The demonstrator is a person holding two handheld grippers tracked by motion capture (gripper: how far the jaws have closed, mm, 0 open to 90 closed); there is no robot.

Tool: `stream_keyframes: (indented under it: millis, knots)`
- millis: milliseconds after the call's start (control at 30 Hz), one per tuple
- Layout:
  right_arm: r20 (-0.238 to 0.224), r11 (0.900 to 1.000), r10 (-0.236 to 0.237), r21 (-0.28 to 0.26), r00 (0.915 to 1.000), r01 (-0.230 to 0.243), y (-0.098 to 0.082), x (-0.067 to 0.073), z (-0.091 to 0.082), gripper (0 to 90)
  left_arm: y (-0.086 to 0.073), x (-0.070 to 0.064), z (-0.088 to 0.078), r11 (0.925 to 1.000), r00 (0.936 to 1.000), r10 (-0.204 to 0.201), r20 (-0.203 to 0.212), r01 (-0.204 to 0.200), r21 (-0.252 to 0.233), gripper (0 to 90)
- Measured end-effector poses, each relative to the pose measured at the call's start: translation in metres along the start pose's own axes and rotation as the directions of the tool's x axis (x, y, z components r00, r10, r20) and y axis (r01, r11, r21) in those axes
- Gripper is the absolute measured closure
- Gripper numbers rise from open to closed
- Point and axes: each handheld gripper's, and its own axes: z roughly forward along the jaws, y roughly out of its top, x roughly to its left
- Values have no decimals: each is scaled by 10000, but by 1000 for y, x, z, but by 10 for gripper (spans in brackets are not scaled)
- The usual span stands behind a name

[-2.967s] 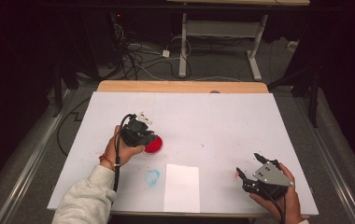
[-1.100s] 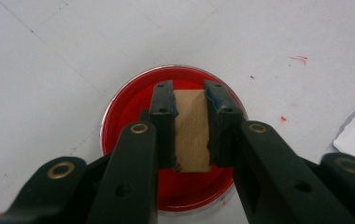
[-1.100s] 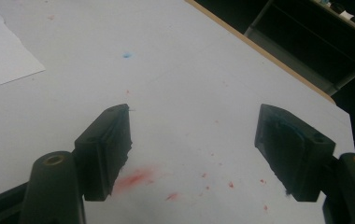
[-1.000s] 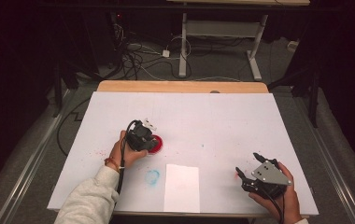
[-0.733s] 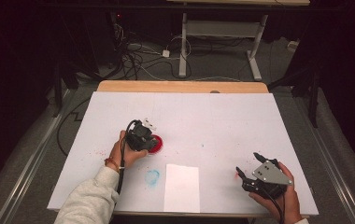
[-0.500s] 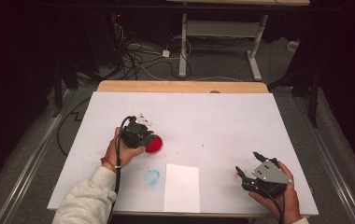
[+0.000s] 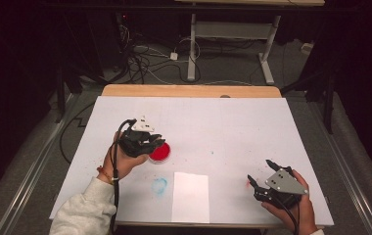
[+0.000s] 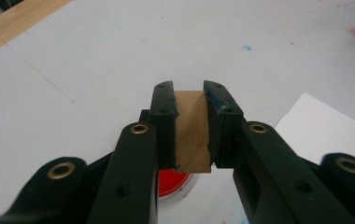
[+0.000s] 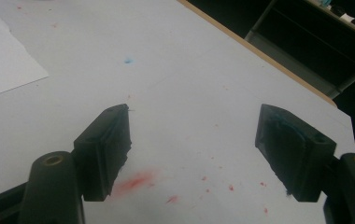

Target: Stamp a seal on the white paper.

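My left gripper (image 7: 151, 142) is shut on a small brown wooden block (image 8: 192, 135); its jaws press on the block's two sides. It hangs just above a round red dish (image 7: 161, 152) with a white rim (image 8: 173, 183) on the white table. A white sheet of paper (image 7: 190, 197) lies near the front edge, right of a blue smudge (image 7: 159, 185). My right gripper (image 7: 259, 170) rests at the front right, held in a hand. In the right gripper view the right gripper (image 9: 194, 121) stands open, with bare table between its fingers.
The white table (image 7: 233, 122) has a wooden strip (image 7: 189, 91) along its far edge. A red smear (image 9: 136, 181) and small red specks mark the surface near my right gripper. Cables and a desk frame (image 7: 233, 34) stand on the dark floor beyond.
My left gripper has lifted with the wooden block and shifted slightly left, so more of the red dish shows. The right gripper has stayed where it was.
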Motion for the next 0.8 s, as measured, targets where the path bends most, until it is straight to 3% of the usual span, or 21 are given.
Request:
stream_keyframes:
  millis: [300, 633, 800]
  knots:
    - [-10, 10000, -52, -24, 10000, 52, 0, 1, 0, 275, 4, -26, -1, 9975, 9968, 712, 356, -712, -8, 734]
    - [-51, 9999, 34, -163, 10000, -34, 1, 1, -2, 278, 3, -53, -3, 9883, 9851, 1524, 801, -1527, -20, 734]
    - [-91, 9996, 56, -262, 9999, -58, 2, 1, -3, 278, 0, -62, -3, 9862, 9798, 1647, 1132, -1653, -43, 734]
